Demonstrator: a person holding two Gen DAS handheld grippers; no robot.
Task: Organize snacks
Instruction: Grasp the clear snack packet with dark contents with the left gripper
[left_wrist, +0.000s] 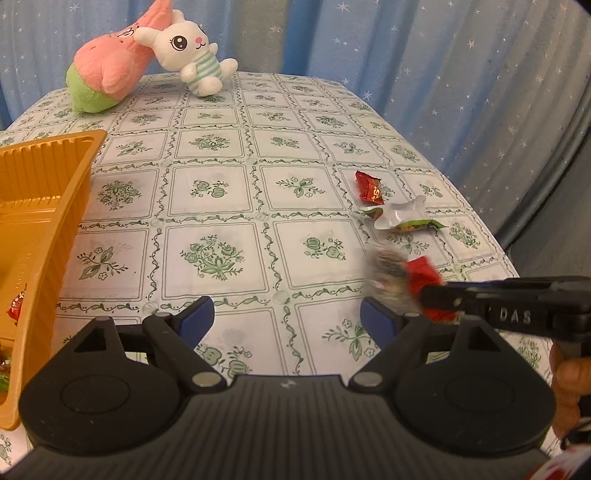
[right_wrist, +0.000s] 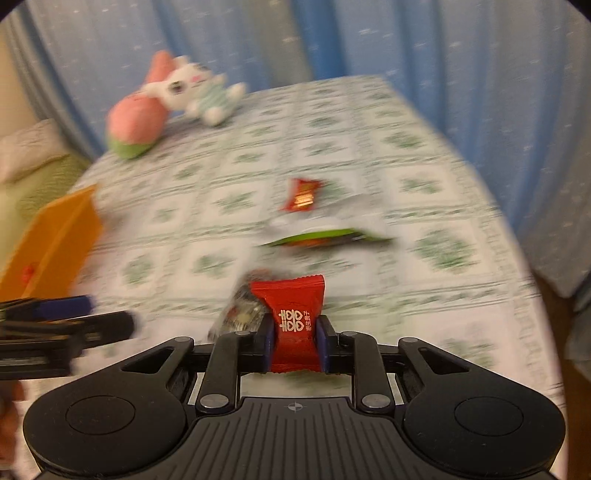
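My right gripper (right_wrist: 295, 343) was pinching a red candy (right_wrist: 293, 325), both pads pressed against its sides, so the wrapper stood up between them with its crimped top edge toward the far end of the table. A second, greyish wrapped sweet (right_wrist: 240, 310) sat just to the left of the red one; it was blurred, and I could not tell whether it was caught in the grip or only lay beside it.

My left gripper (left_wrist: 288, 321) hung with its fingers spread wide and nothing between them, only the flowered tablecloth (left_wrist: 221, 184) beneath.

What mattered for the coming move was where the orange tray (left_wrist: 44, 192) lay. From my right-hand camera it was off to the left and a little farther along the table, with my left gripper between it and the candy. From my left-hand camera the tray's wall was right at the left edge, so that hand was much the nearer of the two. It already held a few sweets. I judged the red candy would have to travel leftward across the table, past or over my idle left fingers.

Two more pieces waited ahead of the right gripper: another red candy (right_wrist: 303, 195) and a green-and-silver packet (right_wrist: 325, 232), its long side running across my view.
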